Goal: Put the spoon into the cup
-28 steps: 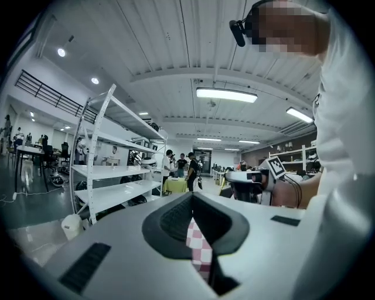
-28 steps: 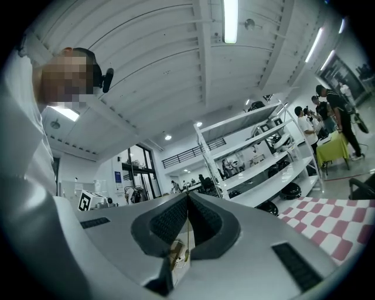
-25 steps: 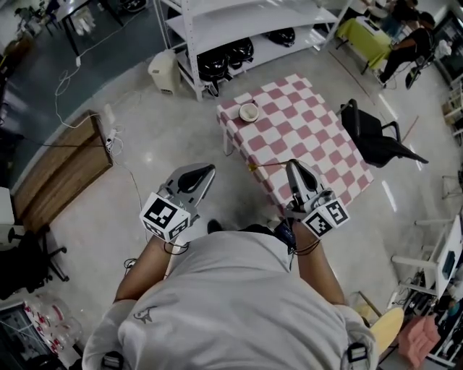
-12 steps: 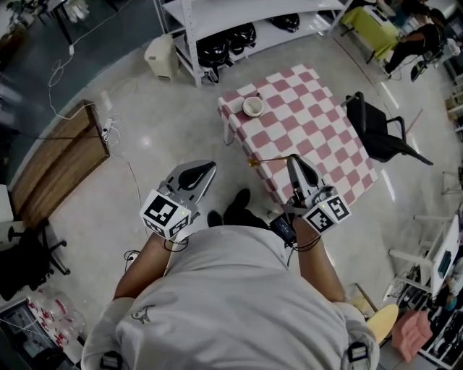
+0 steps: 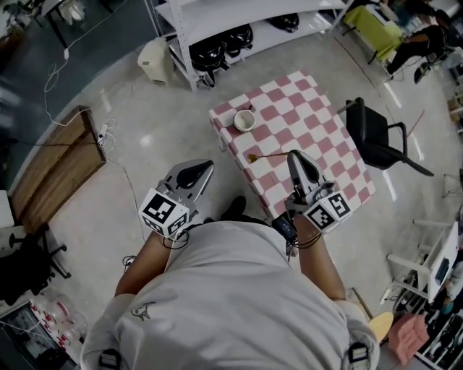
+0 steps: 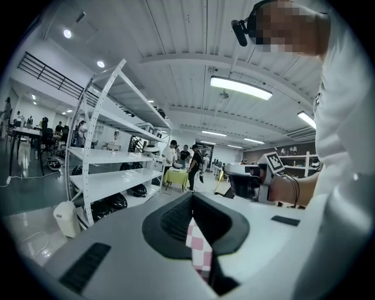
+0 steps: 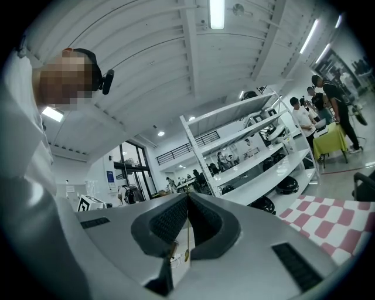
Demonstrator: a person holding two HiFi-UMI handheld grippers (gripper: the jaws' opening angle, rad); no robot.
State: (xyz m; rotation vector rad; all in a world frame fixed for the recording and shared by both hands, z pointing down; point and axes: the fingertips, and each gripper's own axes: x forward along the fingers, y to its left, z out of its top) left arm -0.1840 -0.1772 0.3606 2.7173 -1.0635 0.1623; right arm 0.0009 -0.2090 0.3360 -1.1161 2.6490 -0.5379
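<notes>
A small white cup [image 5: 244, 120] stands near the far left corner of the pink-and-white checked table [image 5: 318, 123]. My right gripper [image 5: 293, 155] is shut on the handle of a thin golden spoon [image 5: 269, 155], which sticks out to the left over the table's near edge, bowl end at the left. In the right gripper view the spoon [image 7: 187, 239] hangs between the closed jaws of the right gripper [image 7: 188, 196]. My left gripper [image 5: 203, 167] is shut and holds nothing, over the floor left of the table. A strip of checked cloth [image 6: 199, 246] shows past the left gripper [image 6: 192, 197].
A black chair [image 5: 376, 136] stands at the table's right side. Behind the table is a white shelf rack [image 5: 217, 22] with black helmets [image 5: 210, 52], and a white bin [image 5: 154, 61]. A wooden board [image 5: 54, 168] and cables [image 5: 108, 137] lie on the floor at left.
The person has stepped closer to the table. The spoon in the right gripper now reaches over the cloth, nearer the cup. Both grippers stay shut.
</notes>
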